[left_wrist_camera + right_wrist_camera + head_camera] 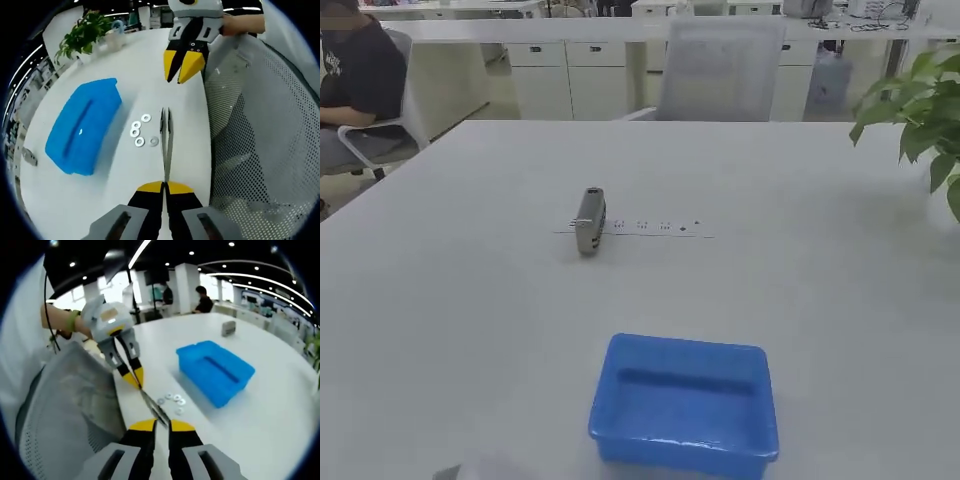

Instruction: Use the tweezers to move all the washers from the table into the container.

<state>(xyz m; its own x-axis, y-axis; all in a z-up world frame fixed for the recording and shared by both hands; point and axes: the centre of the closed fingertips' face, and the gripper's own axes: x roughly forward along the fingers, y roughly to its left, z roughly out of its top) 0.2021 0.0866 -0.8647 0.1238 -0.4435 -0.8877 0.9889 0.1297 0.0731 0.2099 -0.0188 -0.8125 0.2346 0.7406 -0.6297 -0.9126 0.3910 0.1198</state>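
1. Several washers (139, 142) are seen lying loose on the table (125, 65) in the left gripper view, clustered at about 9 o'clock from the tips of the tweezers (166, 140); none is seen inside the container (70, 150)
2. The tweezers are clamped at their rear end between the closed jaws of the left gripper (164, 184), with the points directed toward 12 o'clock in that view, just beside the washers
3. The right gripper (177, 80) is held at 12 o'clock beyond the tweezers; its jaws are drawn close together, but whether they are fully shut cannot be told
4. The blue container is placed at 9 o'clock from the washers, near but apart
5. A washer could be flicked away, or pushed toward the nearby table edge at 3 o'clock, if the thin flat rings are approached too steeply; the tweezers could be twisted in the jaws if pressed off-centre, and a washer could then be dropped short of the container
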